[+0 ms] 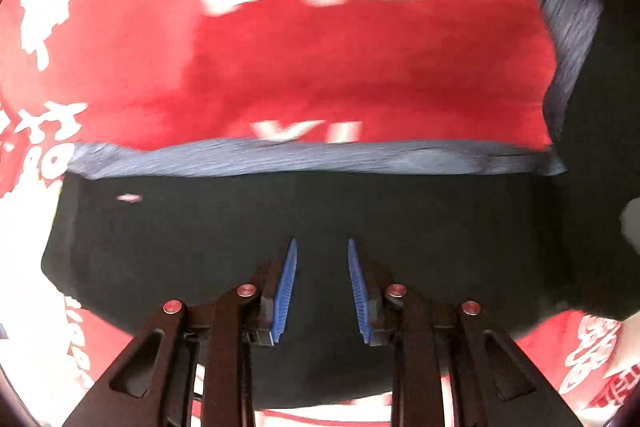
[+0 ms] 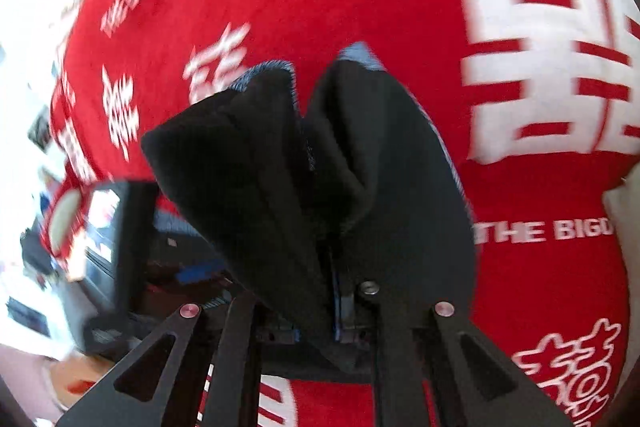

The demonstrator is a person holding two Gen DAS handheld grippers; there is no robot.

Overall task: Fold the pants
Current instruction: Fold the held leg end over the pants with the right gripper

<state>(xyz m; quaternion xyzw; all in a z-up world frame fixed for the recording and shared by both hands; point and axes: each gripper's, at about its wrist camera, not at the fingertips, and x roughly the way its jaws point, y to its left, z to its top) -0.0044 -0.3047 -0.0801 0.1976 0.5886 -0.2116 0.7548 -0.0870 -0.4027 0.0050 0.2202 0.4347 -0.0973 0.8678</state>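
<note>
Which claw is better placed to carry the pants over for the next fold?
Probably the right. The right claw is shut on a bunched part of the black pants, lifted above the red cloth. The left claw is open over the flat pants, holding nothing.

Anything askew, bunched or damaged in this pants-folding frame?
Nothing looks damaged. The black pants bunch in uneven folds where the right gripper pinches them; the left gripper hangs open above the flat part, over the red printed cloth.
</note>
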